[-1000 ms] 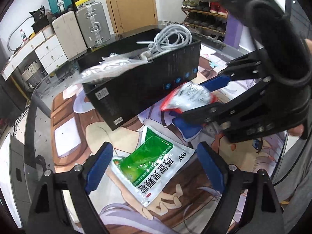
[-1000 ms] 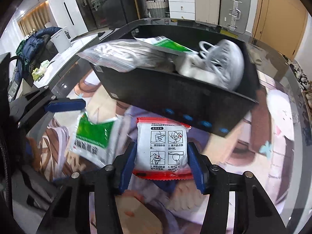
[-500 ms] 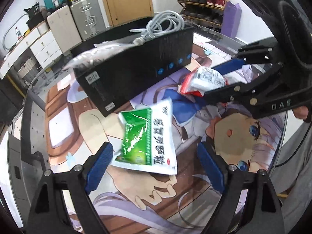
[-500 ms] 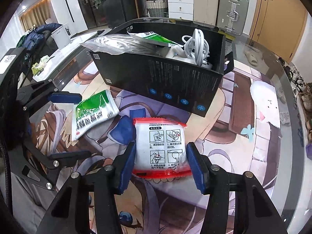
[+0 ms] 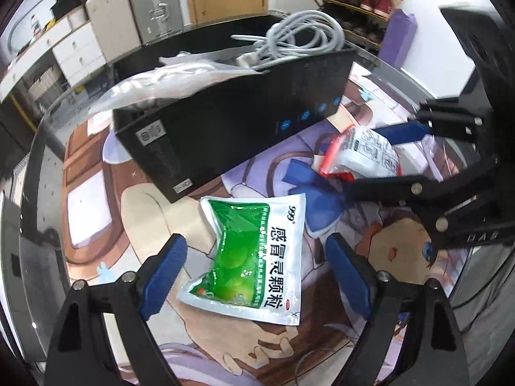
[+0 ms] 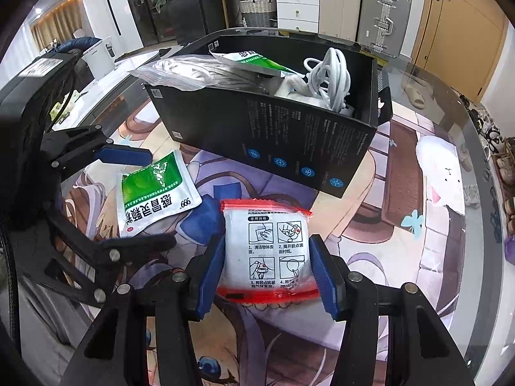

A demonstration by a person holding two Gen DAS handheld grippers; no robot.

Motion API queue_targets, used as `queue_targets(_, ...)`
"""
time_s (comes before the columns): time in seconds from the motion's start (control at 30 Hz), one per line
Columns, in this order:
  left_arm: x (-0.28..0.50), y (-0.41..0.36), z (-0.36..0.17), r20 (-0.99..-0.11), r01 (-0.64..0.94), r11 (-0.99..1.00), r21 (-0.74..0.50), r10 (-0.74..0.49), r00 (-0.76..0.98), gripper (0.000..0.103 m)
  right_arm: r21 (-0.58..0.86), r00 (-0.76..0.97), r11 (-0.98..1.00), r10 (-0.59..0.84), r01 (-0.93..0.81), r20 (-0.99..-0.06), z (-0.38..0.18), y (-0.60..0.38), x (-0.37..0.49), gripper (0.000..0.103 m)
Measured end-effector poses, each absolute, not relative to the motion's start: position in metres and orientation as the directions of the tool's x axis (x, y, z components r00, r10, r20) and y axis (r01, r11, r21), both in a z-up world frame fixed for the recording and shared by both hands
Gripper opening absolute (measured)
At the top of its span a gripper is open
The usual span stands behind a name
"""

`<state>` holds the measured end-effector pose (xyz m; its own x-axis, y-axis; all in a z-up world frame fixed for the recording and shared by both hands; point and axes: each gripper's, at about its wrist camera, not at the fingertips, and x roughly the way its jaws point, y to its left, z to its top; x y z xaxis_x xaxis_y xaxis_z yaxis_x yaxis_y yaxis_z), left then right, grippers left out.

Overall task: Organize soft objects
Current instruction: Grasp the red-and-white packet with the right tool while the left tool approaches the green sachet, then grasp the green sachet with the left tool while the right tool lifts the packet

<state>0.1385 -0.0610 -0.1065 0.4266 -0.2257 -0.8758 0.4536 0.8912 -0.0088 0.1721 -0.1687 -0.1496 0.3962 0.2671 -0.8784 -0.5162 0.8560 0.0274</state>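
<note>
Green sachet (image 5: 254, 257) has shifted between closing left fingers (image 5: 164, 268).

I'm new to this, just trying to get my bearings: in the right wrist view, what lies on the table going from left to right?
Left hand-held gripper → green sachet → red-edged packet → white rabbit print.

wooden door (image 6: 457, 29), suitcases (image 6: 383, 16), white drawers (image 6: 296, 6)
</note>
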Motion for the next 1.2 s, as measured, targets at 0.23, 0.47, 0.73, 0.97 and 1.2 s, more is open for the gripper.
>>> queue_targets(0.23,0.132,-0.066,-0.102,-0.876,0.442,0.897,0.011,-0.204,0.436,0.047,0.007,0.396,0.846,0.256,-0.532,-0.882,-0.151,-0.163,0.169,0.054)
queue_targets(0.47,0.132,-0.062,-0.098,-0.876,0.450,0.893,0.000,-0.217,0.430,0.036,0.002,0.393,0.839,0.257,-0.545,-0.883,-0.150,-0.161,0.163,0.050)
queue_targets(0.73,0.130,-0.068,-0.097,-0.875,0.461,0.887,0.031,-0.199,0.442,0.031,0.007,0.393,0.834,0.267,-0.551,-0.880,-0.146,-0.159,0.160,0.049)
queue_targets(0.97,0.128,-0.065,-0.094,-0.870,0.451,0.892,0.031,-0.198,0.451,0.030,0.011,0.404,0.835,0.278,-0.550,-0.871,-0.141,-0.163,0.157,0.049)
queue_targets(1.2,0.121,-0.062,-0.080,-0.852,0.450,0.893,0.025,-0.216,0.476,0.030,0.019,0.429,0.836,0.301,-0.549,-0.851,-0.125,-0.168,0.148,0.049)
